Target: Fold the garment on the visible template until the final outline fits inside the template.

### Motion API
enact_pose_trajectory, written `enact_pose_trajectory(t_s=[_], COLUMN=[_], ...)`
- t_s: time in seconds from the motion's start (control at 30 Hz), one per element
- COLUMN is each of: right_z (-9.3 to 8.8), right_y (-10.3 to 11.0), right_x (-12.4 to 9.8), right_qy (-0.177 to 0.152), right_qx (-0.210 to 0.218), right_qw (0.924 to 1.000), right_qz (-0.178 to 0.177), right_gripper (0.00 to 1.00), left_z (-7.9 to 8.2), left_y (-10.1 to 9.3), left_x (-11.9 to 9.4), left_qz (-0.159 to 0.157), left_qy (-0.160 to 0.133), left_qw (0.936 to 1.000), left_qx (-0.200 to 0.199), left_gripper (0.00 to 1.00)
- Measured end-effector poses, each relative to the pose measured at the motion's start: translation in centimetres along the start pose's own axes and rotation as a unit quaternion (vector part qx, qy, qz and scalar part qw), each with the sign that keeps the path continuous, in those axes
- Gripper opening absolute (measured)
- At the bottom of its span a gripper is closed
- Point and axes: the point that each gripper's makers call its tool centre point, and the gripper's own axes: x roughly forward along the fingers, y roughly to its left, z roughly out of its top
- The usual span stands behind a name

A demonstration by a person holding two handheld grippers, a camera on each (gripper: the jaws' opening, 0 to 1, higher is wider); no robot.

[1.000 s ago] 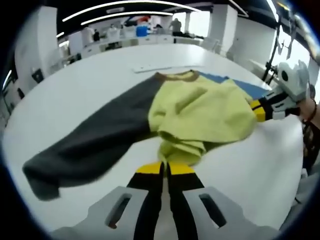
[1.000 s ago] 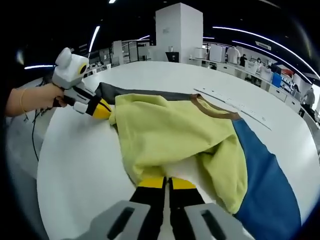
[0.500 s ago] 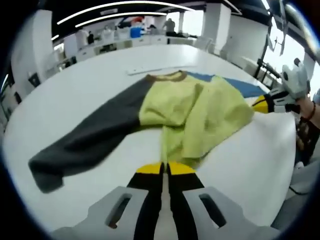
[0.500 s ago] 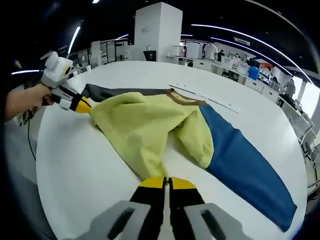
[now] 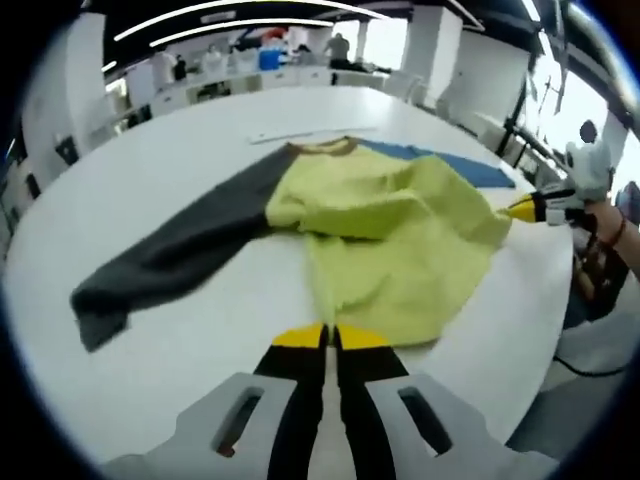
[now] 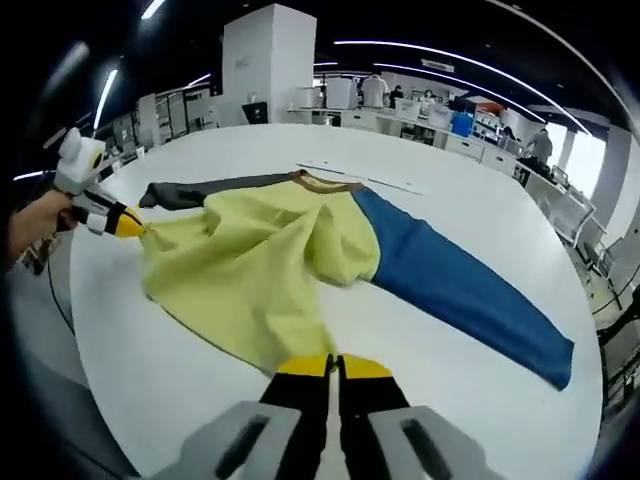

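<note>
Both grippers are closed on the hem of the garment. Seen from the left gripper view, the left gripper [image 5: 330,340] has its two yellow-tipped jaws pressed together with no gap, and the yellow hem edge of the garment [image 5: 395,235] runs right into the tips. The right gripper view has the right gripper [image 6: 332,368] the same way, jaws tight together, with the near corner of the hem pinched between them.

Each gripper also appears in the other's view. From the left gripper view the right gripper sits at the far right corner of the hem, its yellow tip touching the cloth, held by a person's hand [image 5: 600,215]. From the right gripper view the left gripper meets the left corner of the hem, and a hand [image 6: 30,235] holds it there.

Between the two grippers the hem is drawn out, and the yellow body lies spread on the white table [image 5: 150,170], with rumpled folds across its middle. A brown collar [image 6: 325,183] sits at the far end of the body from the grippers. The dark grey sleeve [image 5: 165,260] stretches away from the body on the left gripper's side, lying flat. The blue sleeve [image 6: 455,285] stretches away on the right gripper's side, also flat. Just beyond the collar a long pale strip [image 6: 360,178] lies on the table.
</note>
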Motion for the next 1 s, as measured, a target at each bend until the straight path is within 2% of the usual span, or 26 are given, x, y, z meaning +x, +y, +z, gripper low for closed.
enact_pose_trajectory(t_s=[0.17,0.43,0.63,0.87,1.0], right_z=[-1.2,-2.3,-2.6,-3.3,-4.5], right_y=[0.2,0.3,0.1,0.3,1.4], right_x=[-1.3,-2.7,-4.4,-6.3,-6.7], right_qy=[0.003,-0.001,-0.014,-0.032,-0.016], right_qx=[-0.007,0.012,0.037,0.069,0.102], right_qw=[0.9999,0.9997,0.9985,0.9958,0.9939], right_qz=[-0.011,-0.02,-0.038,-0.051,-0.04], right_gripper=[0.0,0.0,0.0,0.0,0.0], left_z=[-1.2,-1.6,-2.5,-3.8,-4.6], left_y=[-0.1,-0.1,-1.0,-1.1,-1.1], left_x=[-0.8,-2.6,-4.4,-6.0,-6.7], left_qz=[0.009,0.026,0.023,0.023,0.026], left_qy=[0.01,0.004,-0.001,0.001,0.007], left_qw=[0.9999,0.9995,0.9997,0.9997,0.9996], left_qx=[0.004,0.017,0.005,-0.007,-0.011], left_gripper=[0.0,0.0,0.0,0.0,0.0])
